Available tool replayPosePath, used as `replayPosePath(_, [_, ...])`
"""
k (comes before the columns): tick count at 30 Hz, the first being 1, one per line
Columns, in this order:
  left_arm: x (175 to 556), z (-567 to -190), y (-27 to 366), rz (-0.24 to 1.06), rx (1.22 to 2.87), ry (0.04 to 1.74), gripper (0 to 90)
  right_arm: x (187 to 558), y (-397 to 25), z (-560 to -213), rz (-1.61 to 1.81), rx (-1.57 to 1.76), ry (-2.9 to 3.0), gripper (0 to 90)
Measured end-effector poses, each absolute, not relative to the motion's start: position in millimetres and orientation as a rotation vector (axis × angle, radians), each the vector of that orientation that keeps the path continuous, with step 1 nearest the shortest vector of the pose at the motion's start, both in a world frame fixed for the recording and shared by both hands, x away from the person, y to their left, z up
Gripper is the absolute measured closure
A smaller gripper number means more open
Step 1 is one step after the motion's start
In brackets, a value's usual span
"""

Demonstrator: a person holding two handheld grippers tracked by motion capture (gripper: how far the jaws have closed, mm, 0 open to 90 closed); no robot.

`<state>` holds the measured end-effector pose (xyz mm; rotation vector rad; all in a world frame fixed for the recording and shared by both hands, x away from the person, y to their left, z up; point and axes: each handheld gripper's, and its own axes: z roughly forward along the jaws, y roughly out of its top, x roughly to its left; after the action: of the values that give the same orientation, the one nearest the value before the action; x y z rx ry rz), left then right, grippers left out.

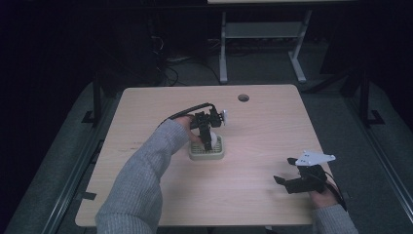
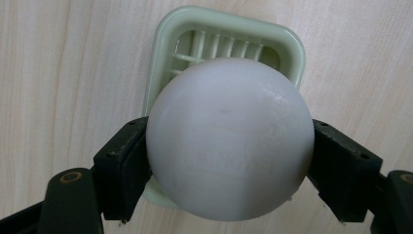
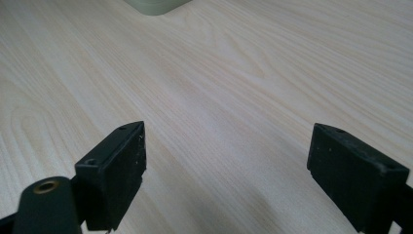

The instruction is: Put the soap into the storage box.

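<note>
Pale wood grain across the table (image 1: 146,195), with a round hole (image 1: 243,98) near its far edge at about 12 o'clock. Near the middle, a little toward 10 o'clock of centre, a pale green slatted tray (image 1: 207,155), square with rounded corners, flat on the wood. Directly above it, a white ball (image 1: 208,139), smooth and matte, faint embossed lettering on its face in the left gripper view, too faint to read. Gripped by the left tongs (image 1: 206,138), one black jaw pressed against each side of the ball at 9 and 3 o'clock in that view (image 2: 229,151), with the green tray (image 2: 160,58) showing behind it from 10 to 1 o'clock. Whether resting on the slats or held just clear of them, cannot tell. A grey sleeve (image 1: 141,175) reaching in from 7 o'clock, a black cable arching over the hand behind the tongs. Well apart, at about 4 o'clock near the table's right edge, the right tongs (image 1: 284,171), jaws spread wide and holding nothing, low over bare wood, pointing toward 9 o'clock, a grey three-cornered plate (image 1: 315,158) on top. In the right gripper view, the gap between the two black jaws (image 3: 226,175) with plain wood beyond, and a corner of the green tray (image 3: 156,6) at 11 o'clock.
</note>
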<state>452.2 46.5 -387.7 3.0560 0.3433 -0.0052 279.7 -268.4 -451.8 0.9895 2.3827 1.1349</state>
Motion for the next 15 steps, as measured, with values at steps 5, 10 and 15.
replayPosePath(5, [454, -392, 46, -0.009, 3.067, 0.348, 22.8, 280, -268, -451, 1.138, 0.995, 2.384, 13.6])
replayPosePath(10, [456, -396, 46, -0.024, 3.066, 0.358, 22.8, 280, -269, -451, 1.139, 0.992, 2.381, 13.6])
replayPosePath(15, [458, -400, 46, -0.032, 3.073, 0.364, 22.8, 280, -269, -451, 1.139, 0.99, 2.381, 13.6])
